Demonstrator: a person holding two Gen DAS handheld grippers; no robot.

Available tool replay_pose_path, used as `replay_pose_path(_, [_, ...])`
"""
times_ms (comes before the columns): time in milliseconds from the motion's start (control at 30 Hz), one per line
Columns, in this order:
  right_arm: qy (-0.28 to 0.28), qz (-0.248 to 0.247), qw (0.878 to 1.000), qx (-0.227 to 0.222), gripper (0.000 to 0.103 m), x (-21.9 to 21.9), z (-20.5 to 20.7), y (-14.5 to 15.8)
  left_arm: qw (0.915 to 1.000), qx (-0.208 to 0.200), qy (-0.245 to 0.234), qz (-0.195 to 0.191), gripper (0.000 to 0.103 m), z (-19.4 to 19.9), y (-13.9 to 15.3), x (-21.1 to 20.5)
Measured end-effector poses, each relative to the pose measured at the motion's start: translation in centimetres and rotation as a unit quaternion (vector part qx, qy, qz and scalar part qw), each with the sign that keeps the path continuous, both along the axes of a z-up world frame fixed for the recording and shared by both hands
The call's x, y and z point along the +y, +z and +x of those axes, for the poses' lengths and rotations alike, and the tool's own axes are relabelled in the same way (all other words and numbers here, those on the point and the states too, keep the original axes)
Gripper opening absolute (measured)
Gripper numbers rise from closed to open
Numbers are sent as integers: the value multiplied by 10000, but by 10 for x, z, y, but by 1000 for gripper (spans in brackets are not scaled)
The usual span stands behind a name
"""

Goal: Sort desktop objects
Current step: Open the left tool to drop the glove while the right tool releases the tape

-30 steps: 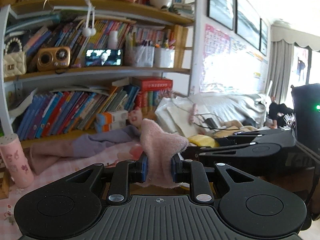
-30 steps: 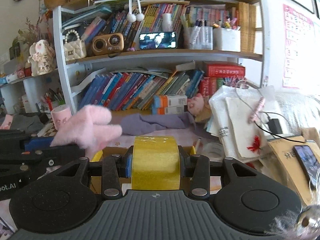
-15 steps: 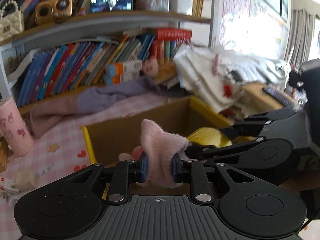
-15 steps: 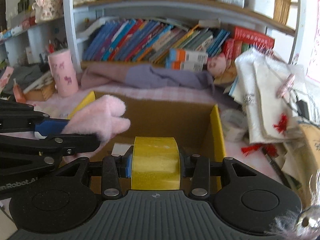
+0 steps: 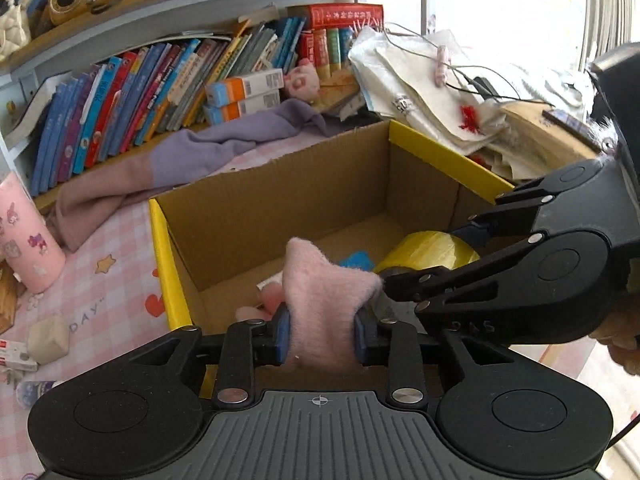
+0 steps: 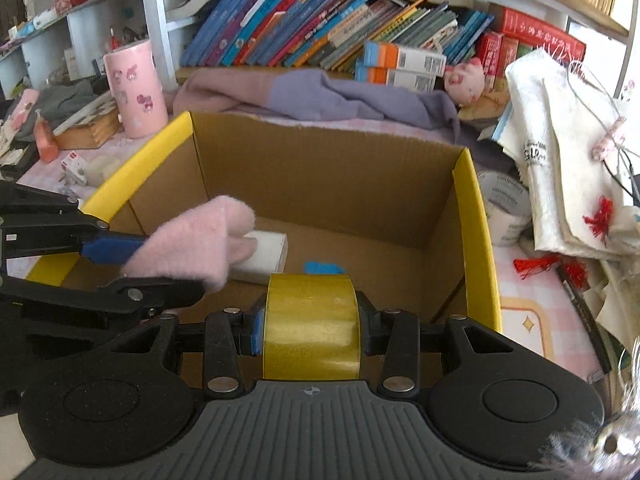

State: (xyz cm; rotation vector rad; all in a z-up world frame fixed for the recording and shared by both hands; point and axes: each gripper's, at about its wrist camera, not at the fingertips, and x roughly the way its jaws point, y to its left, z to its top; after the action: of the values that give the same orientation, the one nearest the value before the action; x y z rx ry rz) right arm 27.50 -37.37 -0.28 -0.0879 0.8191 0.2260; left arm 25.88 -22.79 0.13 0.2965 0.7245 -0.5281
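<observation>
My left gripper (image 5: 320,334) is shut on a fluffy pink plush piece (image 5: 324,300), held over the near edge of an open cardboard box (image 5: 280,192) with yellow rims. My right gripper (image 6: 312,334) is shut on a roll of yellow tape (image 6: 312,324), also over the box (image 6: 320,168). In the right wrist view the plush (image 6: 192,240) and left gripper (image 6: 120,264) are at the left. In the left wrist view the tape (image 5: 432,248) and right gripper (image 5: 452,256) are at the right. A white block (image 6: 264,254) and a blue item (image 6: 322,268) lie inside the box.
A pink cup (image 6: 136,88) stands left of the box. A purple-pink cloth (image 6: 312,96) lies behind it, below shelves of books (image 6: 320,28). White bags (image 6: 568,168) and a white tape roll (image 6: 504,212) are piled on the right. Small items (image 5: 44,340) lie on the pink checked mat.
Both grippers have tilted down and come lower over the box, still holding the plush and the tape. The box inside now fills the views.
</observation>
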Motion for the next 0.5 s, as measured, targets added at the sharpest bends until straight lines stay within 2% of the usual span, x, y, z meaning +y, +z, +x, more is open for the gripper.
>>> replay_pose_path(100, [10,39,10000,59,39,-2,0,-4,10000,-60,46,13,35,-2,0,-2])
replay_pose_path(233, [-63,76,9999,37,41,-5,-1,-3,9997,-122,201,13,50,-2,2,-1])
replay_pose_path(367, [-74,228,9997,-86,44,-9,-4,5,9984,-363,424,-102,63,-8,12,6])
replay_pose_path(467, [-108,316,9992,-232,51,-11,-9,14,9971,-496,529,-248,72,-12,21,11])
replay_pose_path(500, [-159,317,9989,-298,58,-12,-11,18,9965,-521,569,-309,74,-12,24,13])
